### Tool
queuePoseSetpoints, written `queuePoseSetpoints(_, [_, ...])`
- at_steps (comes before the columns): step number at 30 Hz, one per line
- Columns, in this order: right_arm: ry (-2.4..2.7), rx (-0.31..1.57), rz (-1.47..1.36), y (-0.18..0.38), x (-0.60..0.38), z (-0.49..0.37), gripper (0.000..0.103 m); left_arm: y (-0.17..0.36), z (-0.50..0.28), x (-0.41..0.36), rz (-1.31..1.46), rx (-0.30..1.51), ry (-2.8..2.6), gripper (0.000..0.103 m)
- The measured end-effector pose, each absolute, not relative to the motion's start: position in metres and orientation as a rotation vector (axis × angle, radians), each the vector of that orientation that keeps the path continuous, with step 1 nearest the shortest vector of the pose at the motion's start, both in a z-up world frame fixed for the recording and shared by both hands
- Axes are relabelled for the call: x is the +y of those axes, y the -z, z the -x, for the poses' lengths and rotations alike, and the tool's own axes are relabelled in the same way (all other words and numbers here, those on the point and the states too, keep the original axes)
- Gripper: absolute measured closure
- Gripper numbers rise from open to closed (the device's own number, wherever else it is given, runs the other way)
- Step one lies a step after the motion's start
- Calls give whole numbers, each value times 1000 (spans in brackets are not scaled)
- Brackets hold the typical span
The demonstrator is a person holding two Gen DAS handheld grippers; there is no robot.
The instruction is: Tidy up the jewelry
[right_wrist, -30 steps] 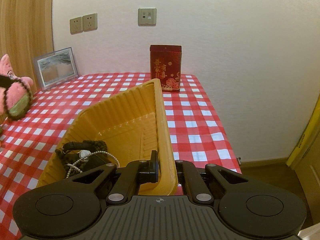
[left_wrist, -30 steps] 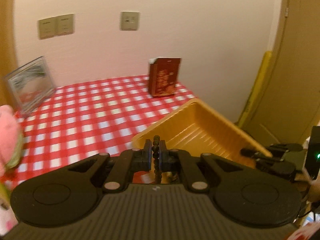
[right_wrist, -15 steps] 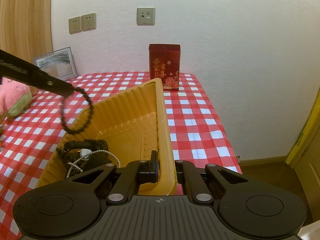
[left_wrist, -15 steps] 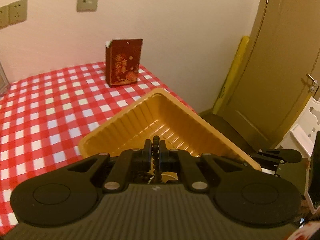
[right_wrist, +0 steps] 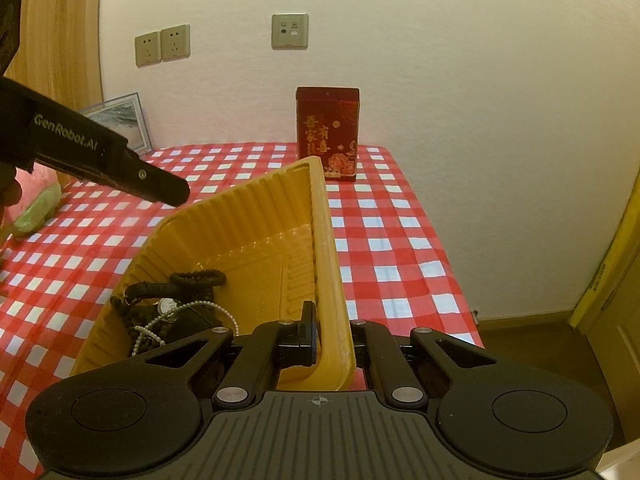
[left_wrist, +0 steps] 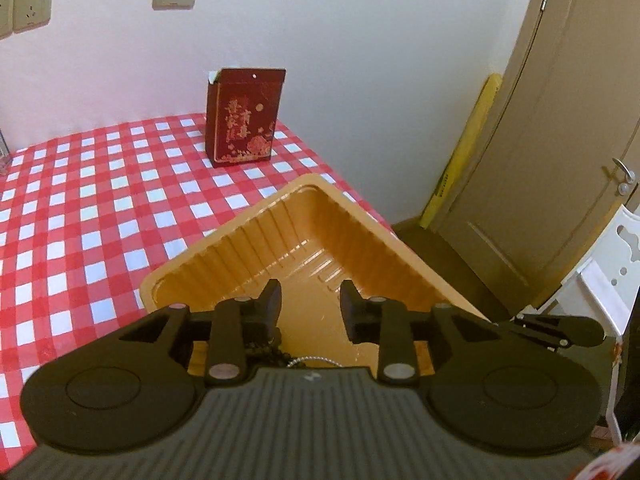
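Observation:
A yellow ribbed plastic tray sits tilted on the red checked tablecloth. My left gripper is open and empty above the tray; it also shows in the right wrist view. A dark bead bracelet lies in the tray below it, beside a pearl strand. My right gripper is shut on the tray's right wall. In the right wrist view the tray's near corner holds a pearl strand, dark beads and black braided cords.
A dark red tin stands at the back by the wall. A picture frame and a pink plush toy are at the left. The table's right edge drops to the floor near a door.
My left gripper moved over the tray and opened. The dark bead bracelet it held has dropped into the tray. The right gripper kept its hold on the tray wall.

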State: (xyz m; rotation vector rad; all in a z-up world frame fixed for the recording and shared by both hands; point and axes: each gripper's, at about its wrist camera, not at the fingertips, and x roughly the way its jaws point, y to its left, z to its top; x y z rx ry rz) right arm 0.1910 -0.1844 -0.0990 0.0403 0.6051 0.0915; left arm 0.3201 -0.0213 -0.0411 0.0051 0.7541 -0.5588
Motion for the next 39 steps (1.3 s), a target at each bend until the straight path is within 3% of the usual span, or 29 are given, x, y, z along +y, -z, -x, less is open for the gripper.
queuePoseSetpoints(10, [-91,604,-42,99,-184,-191,98,14,-311,11,10,685,459,61])
queuePoseSetpoints(15, [-89,601,-45,101,-185,-191,98,10,-304,37,-14,680,373,59])
queuePoseSetpoints(30, [-68,648,-118,119,-183,-209,99,50,-277,98,4,825,142,54])
queuePoseSetpoints(39, [-94,702,-246,136,-190,-222,98,54,-261,101,8,845,75,44])
